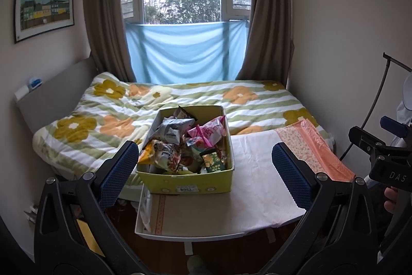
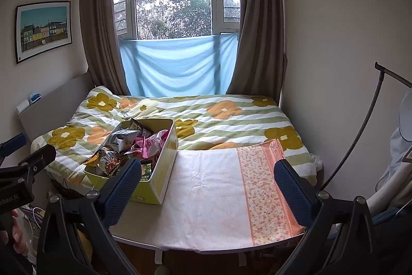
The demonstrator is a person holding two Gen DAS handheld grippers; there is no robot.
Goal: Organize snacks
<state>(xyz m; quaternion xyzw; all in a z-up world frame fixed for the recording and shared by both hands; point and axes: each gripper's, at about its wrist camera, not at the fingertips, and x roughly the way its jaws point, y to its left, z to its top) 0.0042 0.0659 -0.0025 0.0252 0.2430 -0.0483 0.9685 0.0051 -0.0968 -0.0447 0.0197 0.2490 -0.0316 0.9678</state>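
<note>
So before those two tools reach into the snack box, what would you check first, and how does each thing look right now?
1. Left tool open: ok.
2. Right tool open: ok.
3. Both tools empty: ok.
4. Snack box sits flat on the table: ok.
5. Snacks reachable from above, no lid: ok.
6. Bare cloth beside the box for sorting: ok.

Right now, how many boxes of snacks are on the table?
1: the yellow-green box stands at the table's left end, beside the bed, filled with snack packets. No packets lie outside it.
</note>
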